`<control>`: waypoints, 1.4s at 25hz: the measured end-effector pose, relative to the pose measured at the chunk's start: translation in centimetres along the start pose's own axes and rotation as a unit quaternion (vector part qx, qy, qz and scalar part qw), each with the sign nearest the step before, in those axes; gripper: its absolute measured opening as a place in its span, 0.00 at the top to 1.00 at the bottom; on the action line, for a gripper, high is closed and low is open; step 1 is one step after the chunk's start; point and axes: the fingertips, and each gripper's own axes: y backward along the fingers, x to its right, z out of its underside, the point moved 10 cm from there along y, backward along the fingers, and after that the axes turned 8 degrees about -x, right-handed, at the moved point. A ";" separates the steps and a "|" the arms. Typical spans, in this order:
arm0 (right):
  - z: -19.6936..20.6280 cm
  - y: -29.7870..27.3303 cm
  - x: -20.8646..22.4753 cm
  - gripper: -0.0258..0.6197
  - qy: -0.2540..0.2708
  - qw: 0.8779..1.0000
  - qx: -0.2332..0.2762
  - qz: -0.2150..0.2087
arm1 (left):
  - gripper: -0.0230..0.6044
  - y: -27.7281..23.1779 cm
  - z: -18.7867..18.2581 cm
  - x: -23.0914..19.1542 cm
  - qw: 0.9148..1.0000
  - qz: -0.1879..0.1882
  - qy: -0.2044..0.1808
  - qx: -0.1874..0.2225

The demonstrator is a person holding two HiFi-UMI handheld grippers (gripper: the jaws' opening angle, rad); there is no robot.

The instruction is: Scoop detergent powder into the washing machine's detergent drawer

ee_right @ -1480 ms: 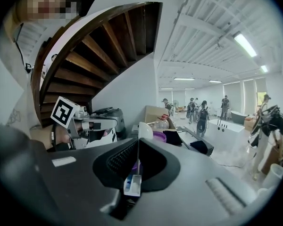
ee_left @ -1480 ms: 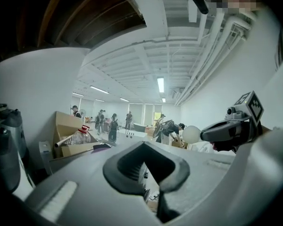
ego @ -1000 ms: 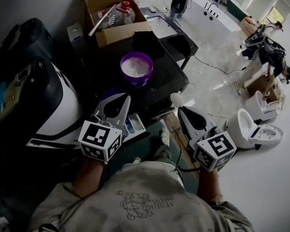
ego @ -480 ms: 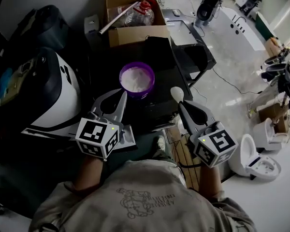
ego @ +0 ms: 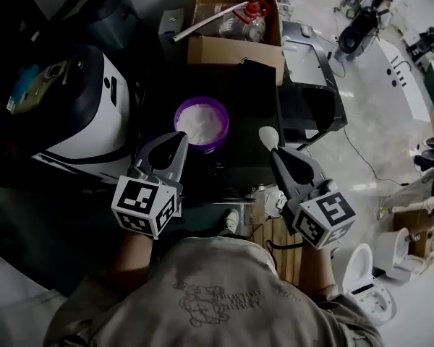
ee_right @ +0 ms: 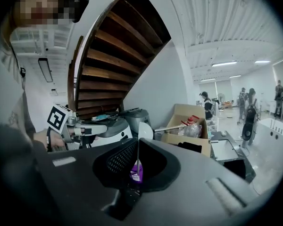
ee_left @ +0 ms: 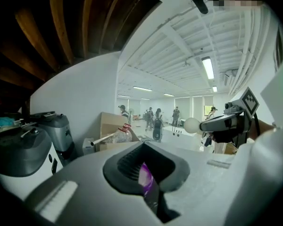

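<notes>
A purple tub (ego: 200, 123) of white detergent powder stands on a black table (ego: 253, 92). My left gripper (ego: 181, 140) is shut with nothing in it, its tips at the tub's near rim. My right gripper (ego: 275, 153) is shut on the handle of a white spoon (ego: 268, 136), whose bowl hangs right of the tub, apart from it. In the right gripper view the spoon (ee_right: 145, 131) stands edge-on above the jaws. The left gripper view shows the spoon's round bowl (ee_left: 192, 125). A white washing machine (ego: 87, 118) stands to the left. Its detergent drawer does not show.
An open cardboard box (ego: 235, 45) holding a plastic bottle (ego: 242, 20) and a pipe stands behind the tub. A dark appliance (ego: 101, 9) sits behind the washing machine. A black frame (ego: 311, 103) and toilets (ego: 369, 284) are on the floor to the right.
The view has swung left, and both grippers now stand closer to the tub. The open drawer seen beside the left gripper a second ago is out of sight.
</notes>
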 end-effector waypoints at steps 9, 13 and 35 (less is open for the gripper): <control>-0.2 -2.6 2.6 0.91 0.021 0.996 -0.011 -0.086 | 0.96 1.3 1.1 1.5 0.996 -0.080 0.019 -0.015; -0.4 -3.8 2.4 0.91 0.028 0.994 -0.015 -0.103 | 0.96 2.4 1.3 1.2 0.994 -0.106 0.026 -0.012; -2.7 -12.0 -0.5 0.91 0.092 0.981 -0.125 -0.116 | 0.96 4.4 2.4 -3.4 0.991 -0.123 0.047 -0.013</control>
